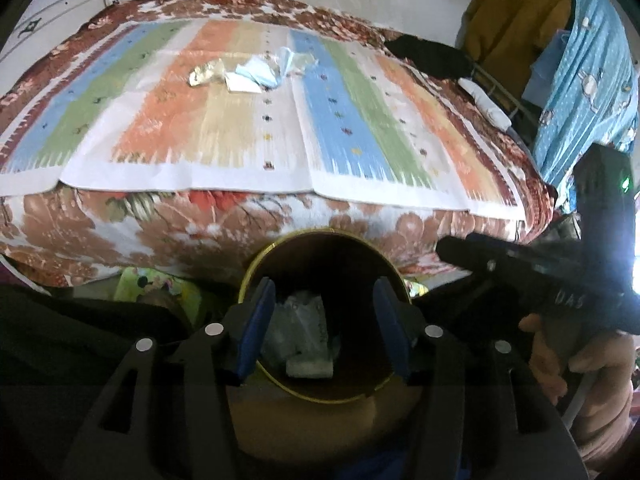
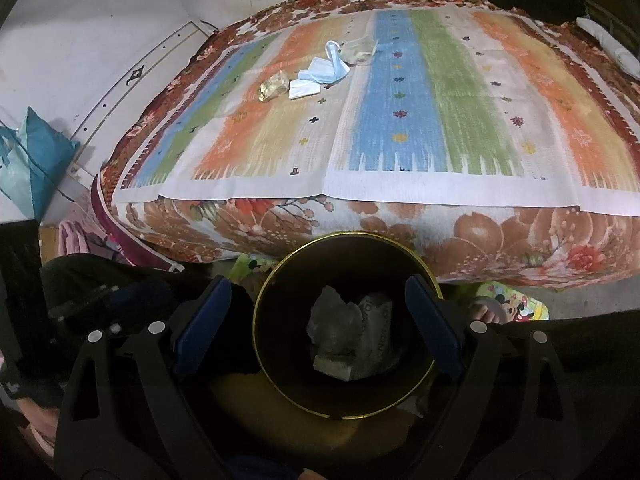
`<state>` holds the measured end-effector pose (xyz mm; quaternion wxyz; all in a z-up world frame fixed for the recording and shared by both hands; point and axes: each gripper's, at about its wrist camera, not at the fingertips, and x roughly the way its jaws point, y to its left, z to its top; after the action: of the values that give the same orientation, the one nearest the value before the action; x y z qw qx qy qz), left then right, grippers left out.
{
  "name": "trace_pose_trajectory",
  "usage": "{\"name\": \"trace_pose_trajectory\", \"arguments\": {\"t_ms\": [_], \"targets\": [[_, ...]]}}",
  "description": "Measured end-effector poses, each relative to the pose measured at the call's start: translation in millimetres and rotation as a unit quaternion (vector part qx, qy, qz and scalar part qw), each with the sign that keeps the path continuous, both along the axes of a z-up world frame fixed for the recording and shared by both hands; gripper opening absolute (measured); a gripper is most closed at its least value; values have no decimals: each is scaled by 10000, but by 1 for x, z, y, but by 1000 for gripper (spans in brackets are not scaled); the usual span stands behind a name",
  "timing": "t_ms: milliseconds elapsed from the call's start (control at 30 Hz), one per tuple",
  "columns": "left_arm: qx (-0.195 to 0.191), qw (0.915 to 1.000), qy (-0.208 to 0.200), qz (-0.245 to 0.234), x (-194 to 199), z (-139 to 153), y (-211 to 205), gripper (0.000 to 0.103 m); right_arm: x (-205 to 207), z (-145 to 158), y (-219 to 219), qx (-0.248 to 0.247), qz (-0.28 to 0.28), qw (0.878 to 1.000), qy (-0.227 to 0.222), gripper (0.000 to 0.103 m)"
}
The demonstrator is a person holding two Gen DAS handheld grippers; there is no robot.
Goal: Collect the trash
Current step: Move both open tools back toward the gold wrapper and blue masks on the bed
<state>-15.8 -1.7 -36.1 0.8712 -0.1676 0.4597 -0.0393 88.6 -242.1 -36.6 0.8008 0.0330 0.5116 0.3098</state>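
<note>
A: Left wrist view: the left gripper (image 1: 322,328) is held with its blue pads (image 1: 256,326) spread wide and nothing between them, poised over the mouth of the gold-rimmed bin (image 1: 280,380). Crumpled trash (image 1: 304,340) is seen lying at the bottom, so the bin appears to be kept below the bed's edge for short drops

B: And the right gripper (image 2: 334,332)?

A: It is likewise spread wide and empty above the same bin (image 2: 264,344). The remaining litter (image 2: 320,74), a blue mask, white paper and a gold wrapper (image 2: 274,86), is left well apart, far back on the striped cloth (image 2: 400,148) over the bed

B: What cannot be made out?

A: The bin's base is cut off by the gripper frames, and the printing on the scraps inside cannot be read. A clear wrapper (image 2: 360,50) just beside the mask is barely distinguished, and the bed surface is smeared in the left wrist view
</note>
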Motion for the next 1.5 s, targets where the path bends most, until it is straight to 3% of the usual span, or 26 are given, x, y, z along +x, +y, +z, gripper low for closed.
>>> {"name": "trace_pose_trajectory", "arguments": {"t_ms": [267,533,767,933,1233,1500], "targets": [[309,9993,-215,6,20,24,14,62,16,4,9,-66,67,9999,-114,86],[458,9986,-253,36,42,29,21,74,40,12,16,-38,80,9996,-260,88],[653,9969,-335,300,57,34,30,96,60,20,21,-42,71,9993,-351,91],[961,9936,-518,290,70,42,33,97,78,23,25,-176,6,9988,-457,94],[1468,9866,-454,554,110,50,52,97,108,23,31,-524,-98,9974,-495,94],[1287,9871,-153,942,157,48,80,97,134,23,49,-733,-64,9959,-534,94]]}}
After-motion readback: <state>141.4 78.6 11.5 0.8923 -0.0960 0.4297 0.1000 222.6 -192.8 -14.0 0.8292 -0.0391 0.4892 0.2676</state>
